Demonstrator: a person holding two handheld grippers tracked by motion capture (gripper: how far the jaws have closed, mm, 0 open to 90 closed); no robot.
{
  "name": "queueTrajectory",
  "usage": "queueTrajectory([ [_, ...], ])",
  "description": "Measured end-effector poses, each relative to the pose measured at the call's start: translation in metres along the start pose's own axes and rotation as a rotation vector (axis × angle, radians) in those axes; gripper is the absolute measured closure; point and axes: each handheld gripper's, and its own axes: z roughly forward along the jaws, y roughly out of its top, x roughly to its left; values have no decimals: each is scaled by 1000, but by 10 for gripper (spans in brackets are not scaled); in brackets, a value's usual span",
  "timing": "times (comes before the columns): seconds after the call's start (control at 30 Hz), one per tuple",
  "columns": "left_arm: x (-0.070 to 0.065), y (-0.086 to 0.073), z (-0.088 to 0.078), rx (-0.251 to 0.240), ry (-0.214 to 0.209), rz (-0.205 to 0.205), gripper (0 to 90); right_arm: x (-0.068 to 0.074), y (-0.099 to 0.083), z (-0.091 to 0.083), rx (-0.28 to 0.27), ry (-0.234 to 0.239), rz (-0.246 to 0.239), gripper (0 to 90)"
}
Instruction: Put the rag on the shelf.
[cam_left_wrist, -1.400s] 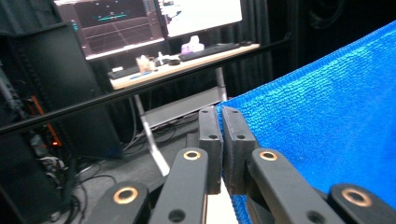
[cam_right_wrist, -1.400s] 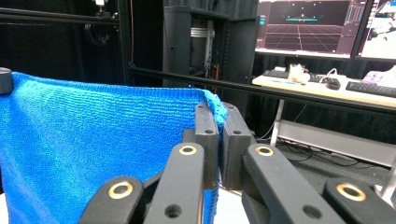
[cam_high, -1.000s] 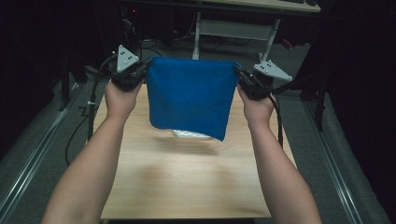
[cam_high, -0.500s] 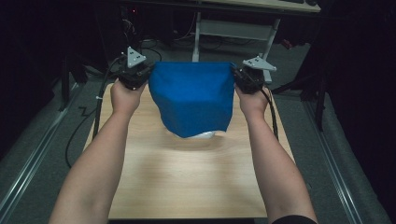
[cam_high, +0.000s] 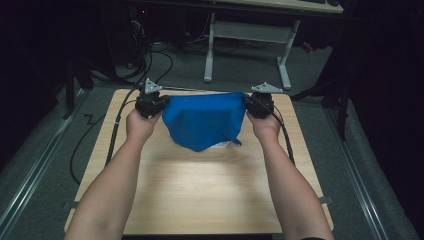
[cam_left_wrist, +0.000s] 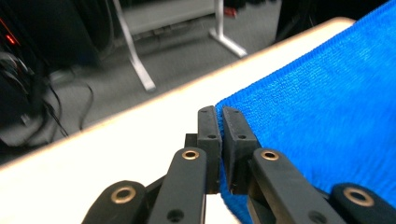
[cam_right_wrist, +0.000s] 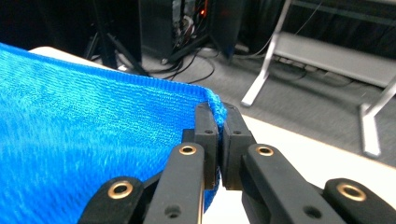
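Hanging bright blue terry cloth (cam_high: 204, 122), corners pinched by left gripper (cam_left_wrist: 220, 122), right gripper (cam_right_wrist: 217, 122).

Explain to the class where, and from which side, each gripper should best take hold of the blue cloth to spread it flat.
Grip the blue cloth at its two top corners, coming in from its outer sides. The left gripper and right gripper pinch those corners, so the top edge is stretched straight and the limp cloth hangs down to the table.

Light wooden table (cam_high: 200, 185) seen under both grippers; blue cloth (cam_high: 202, 125) draped onto it between them, white item beneath partly hidden.
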Motion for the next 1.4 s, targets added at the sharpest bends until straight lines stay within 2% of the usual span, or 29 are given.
queueTrajectory([
  [0.13, -3, -16, 6, 18, -24, -19, 870, 3, -20, 7, 46, 16, 15, 879],
  [0.37, -8, -39, 13, 36, -75, -51, 871, 9, -43, 12, 74, 60, 48, 878],
  [0.53, -17, -44, 18, 43, -105, -36, 871, 8, -54, 12, 83, 73, 68, 877],
  [0.67, -24, -49, 23, 47, -133, -46, 871, 6, -59, 11, 83, 82, 91, 876],
  [0.73, -26, -52, 25, 50, -152, -46, 872, 7, -61, 10, 84, 86, 88, 876],
  [0.8, -29, -54, 27, 52, -157, -40, 873, 8, -62, 9, 84, 84, 80, 876],
  [0.93, -30, -58, 30, 57, -170, -58, 872, 9, -68, 6, 88, 85, 81, 876],
  [1.13, -35, -60, 34, 68, -186, -58, 872, 9, -72, 5, 101, 89, 80, 876],
  [1.4, -38, -65, 41, 104, -195, -59, 872, 11, -75, 5, 107, 88, 69, 876],
])
